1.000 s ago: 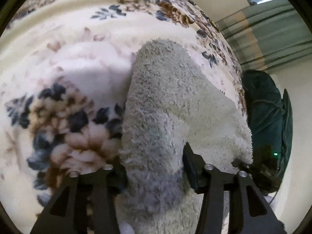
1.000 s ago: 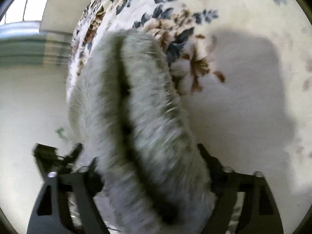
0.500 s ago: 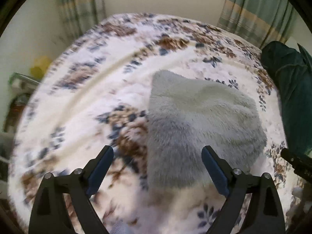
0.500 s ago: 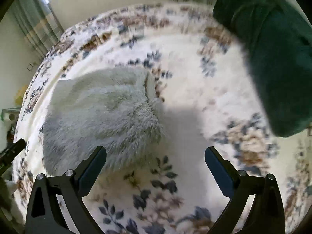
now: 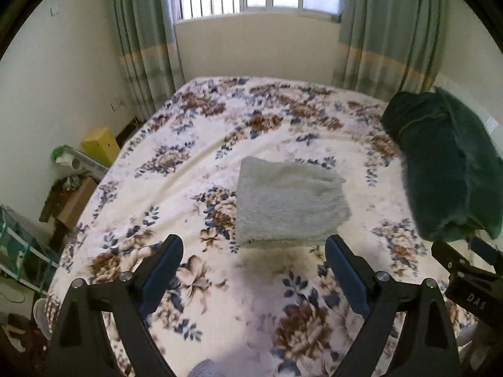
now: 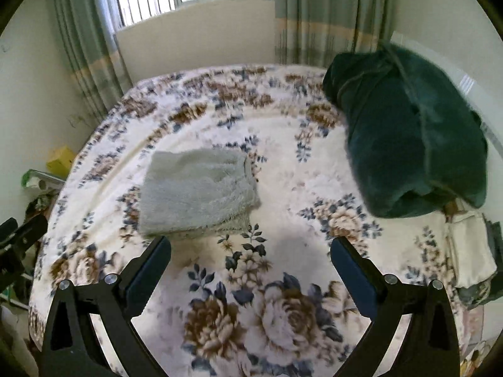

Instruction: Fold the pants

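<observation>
The fluffy grey pants (image 5: 287,202) lie folded into a thick square bundle in the middle of the floral bed cover (image 5: 195,289). They also show in the right wrist view (image 6: 198,190). My left gripper (image 5: 254,270) is open and empty, held above the bed well short of the bundle. My right gripper (image 6: 251,271) is open and empty too, held back from the bundle, which lies ahead to its left. The right gripper's body (image 5: 468,276) shows at the right edge of the left wrist view.
A rolled dark green blanket (image 6: 405,132) lies on the bed's right side. A window with green curtains (image 5: 386,28) is behind the bed. A yellow box (image 5: 99,144) and cluttered shelves (image 5: 66,185) stand left of the bed. A cream cloth (image 6: 471,248) lies at the right edge.
Both grippers let go of the pants, opened wide and pulled up and back from the bed. The folded bundle now rests alone on the cover.
</observation>
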A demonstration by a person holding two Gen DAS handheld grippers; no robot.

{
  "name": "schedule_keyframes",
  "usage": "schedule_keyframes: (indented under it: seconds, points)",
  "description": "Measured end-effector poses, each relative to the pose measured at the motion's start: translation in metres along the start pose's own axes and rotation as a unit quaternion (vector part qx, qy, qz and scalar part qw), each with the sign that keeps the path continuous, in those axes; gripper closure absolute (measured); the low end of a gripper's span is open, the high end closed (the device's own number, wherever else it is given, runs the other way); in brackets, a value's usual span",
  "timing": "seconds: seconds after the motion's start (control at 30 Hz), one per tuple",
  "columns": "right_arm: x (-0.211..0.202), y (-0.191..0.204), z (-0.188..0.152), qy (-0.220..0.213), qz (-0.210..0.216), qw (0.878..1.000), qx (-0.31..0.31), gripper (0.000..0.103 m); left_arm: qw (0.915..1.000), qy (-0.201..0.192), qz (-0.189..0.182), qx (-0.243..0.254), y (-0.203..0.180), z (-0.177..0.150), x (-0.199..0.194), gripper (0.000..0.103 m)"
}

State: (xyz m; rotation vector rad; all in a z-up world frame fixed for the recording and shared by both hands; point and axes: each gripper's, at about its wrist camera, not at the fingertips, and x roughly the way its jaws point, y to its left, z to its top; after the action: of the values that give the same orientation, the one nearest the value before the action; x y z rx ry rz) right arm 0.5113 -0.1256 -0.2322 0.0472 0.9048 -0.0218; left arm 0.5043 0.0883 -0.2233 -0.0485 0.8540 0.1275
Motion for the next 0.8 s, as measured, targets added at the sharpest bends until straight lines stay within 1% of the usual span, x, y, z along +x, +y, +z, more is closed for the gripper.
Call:
schedule_keyframes:
  seconds: [0.13, 0.37, 0.53, 0.7, 0.8]
  points:
    - [-0.094, -0.007, -0.010, -0.036, 0.011, 0.999, -0.012, 0.000, 0.9999, -0.015, 0.001, 0.001, -0.004, -0.011, -0.065, 0.011]
    - [-0.233, -0.019, -0.039, -0.084, 0.035, 0.996, -0.023, 0.000, 0.9989, -0.046, 0.005, 0.000, -0.011, -0.034, -0.164, 0.011]
    - [-0.306, -0.029, -0.059, -0.099, 0.054, 0.993, -0.025, 0.000, 0.9979, -0.064, 0.014, -0.006, -0.013, -0.051, -0.226, 0.011]
    - [-0.368, -0.038, -0.074, -0.122, 0.057, 0.990, -0.032, 0.000, 0.9971, -0.072, 0.013, -0.018, -0.012, -0.061, -0.268, 0.011]
    - [-0.392, -0.039, -0.080, -0.126, 0.056, 0.990, -0.034, 0.000, 0.9966, -0.080, 0.017, -0.012, -0.012, -0.062, -0.283, 0.011]
